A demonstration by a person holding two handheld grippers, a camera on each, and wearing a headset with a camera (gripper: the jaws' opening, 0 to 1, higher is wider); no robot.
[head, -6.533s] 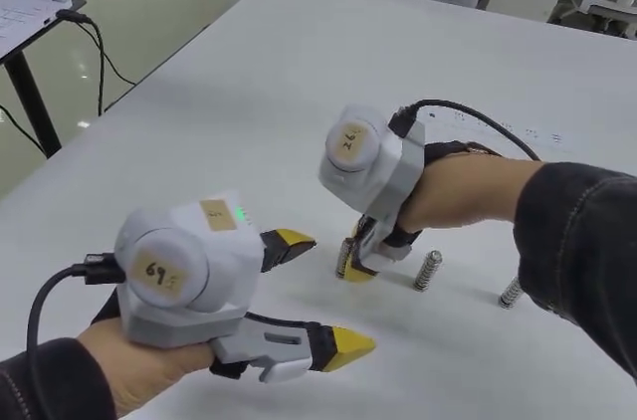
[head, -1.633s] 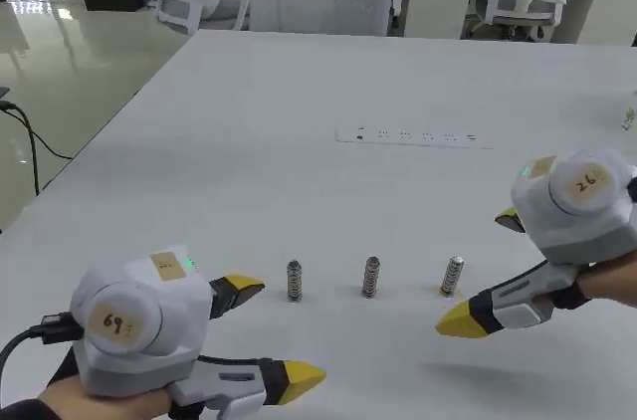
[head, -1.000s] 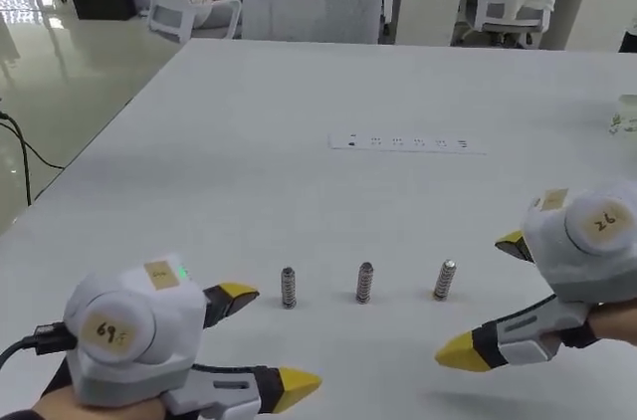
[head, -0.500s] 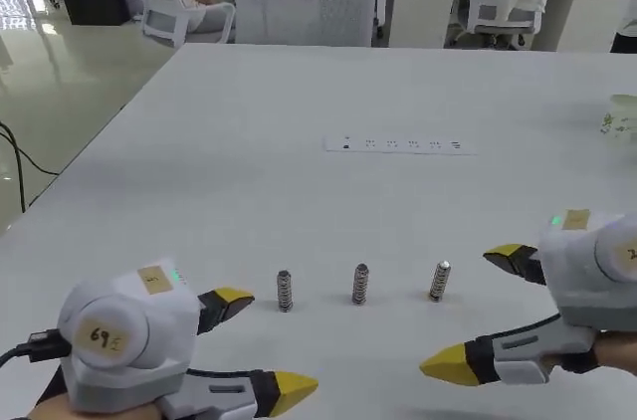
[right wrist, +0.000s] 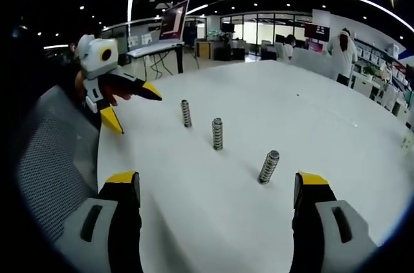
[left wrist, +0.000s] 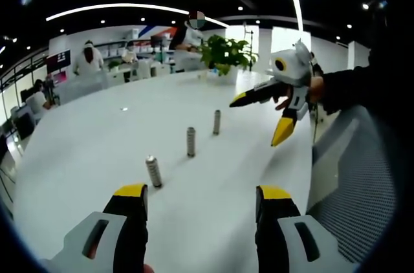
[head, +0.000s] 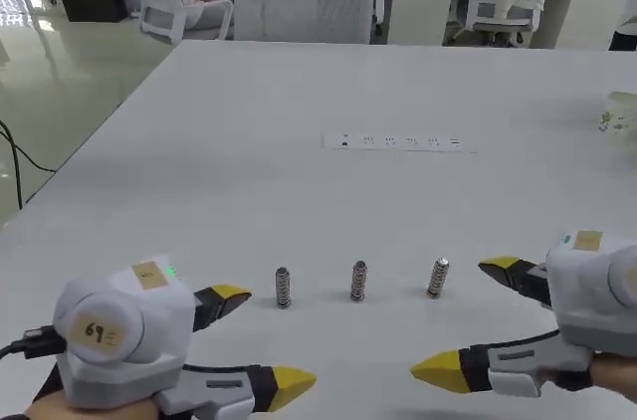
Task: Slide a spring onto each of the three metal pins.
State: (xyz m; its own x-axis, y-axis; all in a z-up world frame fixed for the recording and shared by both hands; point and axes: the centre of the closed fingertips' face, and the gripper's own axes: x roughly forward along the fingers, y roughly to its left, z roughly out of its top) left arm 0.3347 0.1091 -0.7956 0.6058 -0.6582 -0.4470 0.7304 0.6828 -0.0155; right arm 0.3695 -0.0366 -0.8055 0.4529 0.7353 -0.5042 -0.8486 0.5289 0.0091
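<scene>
**Both grippers released beside a row of three upright springs**

The white table [head: 299, 92] is shown from the head view. Three springs are seen standing in a row across its near part, well apart from one another: the left spring [head: 283, 288], the middle spring [head: 358, 282] and the right spring [head: 438, 279]. The right spring is seen leaning slightly. In the right gripper view a smooth pin tip [right wrist: 273, 154] is visible at its top.

The left gripper [head: 264, 337] is held low at the near left. Its yellow-tipped jaws are spread wide with nothing between them, and its upper tip lies near the left spring without touching it. The right gripper [head: 465, 317] is held at the near right. It is likewise spread and unloaded, with one tip just beside the right spring and apart from it.

A white power strip [head: 390, 142] is seen lying farther back on the table, and a grey chair [head: 304, 12] is seen at the far edge.
</scene>
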